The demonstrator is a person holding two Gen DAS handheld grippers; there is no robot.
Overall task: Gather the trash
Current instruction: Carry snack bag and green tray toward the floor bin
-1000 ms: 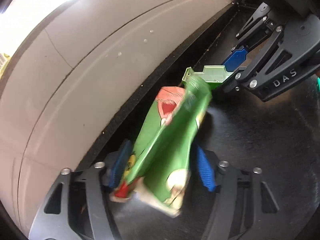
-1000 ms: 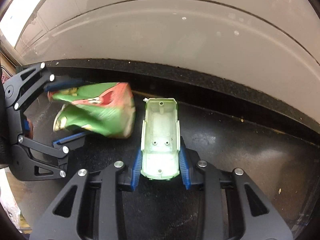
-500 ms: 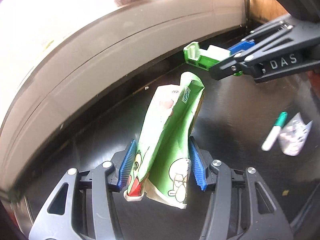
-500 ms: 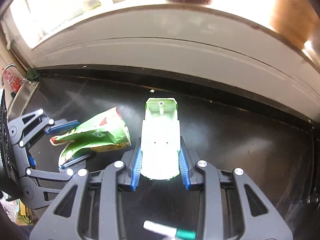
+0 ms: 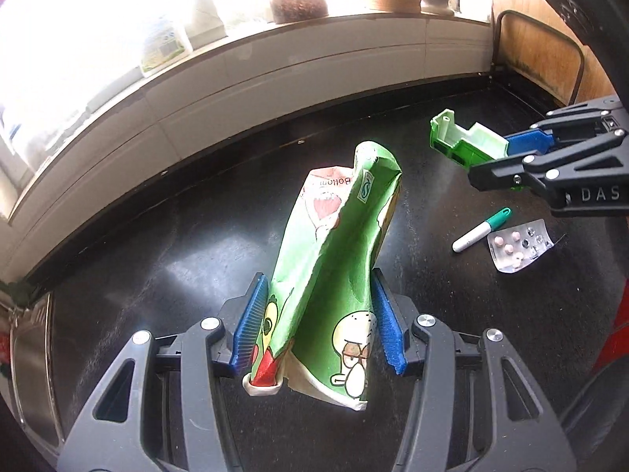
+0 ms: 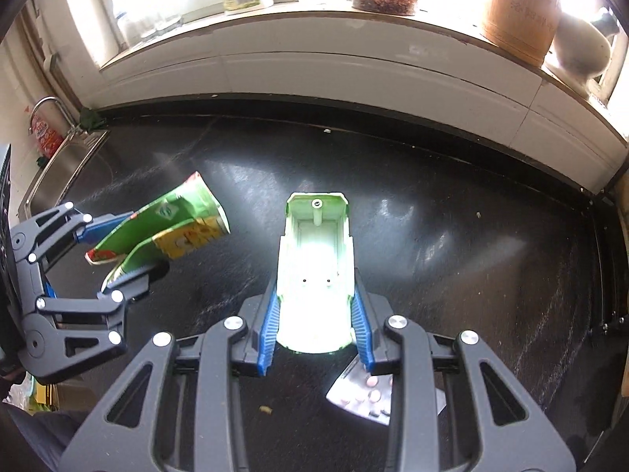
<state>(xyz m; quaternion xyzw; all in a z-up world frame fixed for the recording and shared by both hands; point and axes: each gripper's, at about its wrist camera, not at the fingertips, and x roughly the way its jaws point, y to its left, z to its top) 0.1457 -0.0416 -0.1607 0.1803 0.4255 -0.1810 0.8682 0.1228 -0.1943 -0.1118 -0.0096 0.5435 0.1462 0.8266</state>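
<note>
My left gripper [image 5: 320, 322] is shut on a crumpled green drink carton [image 5: 338, 275] with cartoon print, held clear above the black counter [image 5: 157, 259]. The right wrist view shows that carton [image 6: 169, 232] in the left gripper [image 6: 118, 251] at the left. My right gripper [image 6: 314, 330] is shut on a green and white plastic shell [image 6: 314, 275], its hollow side facing the camera. From the left wrist view the shell [image 5: 464, 141] sticks out of the right gripper [image 5: 507, 157] at the upper right.
A teal-capped marker [image 5: 481, 230] and a pill blister pack [image 5: 519, 249] lie on the counter; the blister pack [image 6: 365, 395] shows under my right fingers. A steel sink [image 6: 67, 181] sits at the left. The windowsill [image 6: 354, 19] holds jars and a vase.
Both grippers have risen and pulled back from the white wall with their loads. The windowsill, marker and blister pack have come into view. The carton now stands more upright in the left gripper.
</note>
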